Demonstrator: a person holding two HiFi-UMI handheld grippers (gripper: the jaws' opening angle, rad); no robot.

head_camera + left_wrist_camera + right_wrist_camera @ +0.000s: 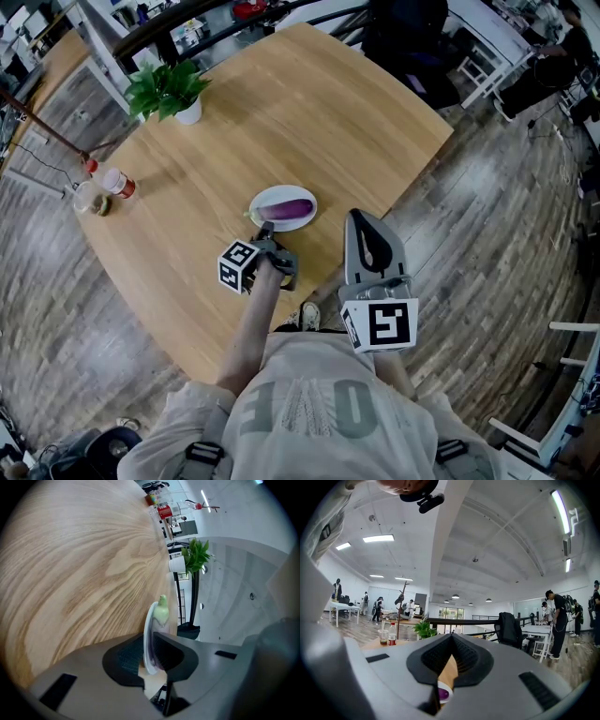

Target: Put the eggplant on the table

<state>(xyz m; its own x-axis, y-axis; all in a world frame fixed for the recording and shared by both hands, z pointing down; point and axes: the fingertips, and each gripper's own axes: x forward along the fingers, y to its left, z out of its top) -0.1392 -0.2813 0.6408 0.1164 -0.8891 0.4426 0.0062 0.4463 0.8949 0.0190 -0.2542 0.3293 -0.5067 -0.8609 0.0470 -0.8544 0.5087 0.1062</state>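
A purple eggplant with a green stem lies on a white plate that rests on the round wooden table. My left gripper sits at the plate's near rim. In the left gripper view that rim stands between the jaws, which are only slightly parted and do not seem to press on it. My right gripper hovers to the plate's right, near the table edge, shut and empty. Below its tips a bit of the plate and eggplant shows.
A potted plant stands at the table's far left. A red-labelled bottle and a plastic cup stand at the left edge. The table edge curves close in front of me. Chairs, desks and people are beyond the table.
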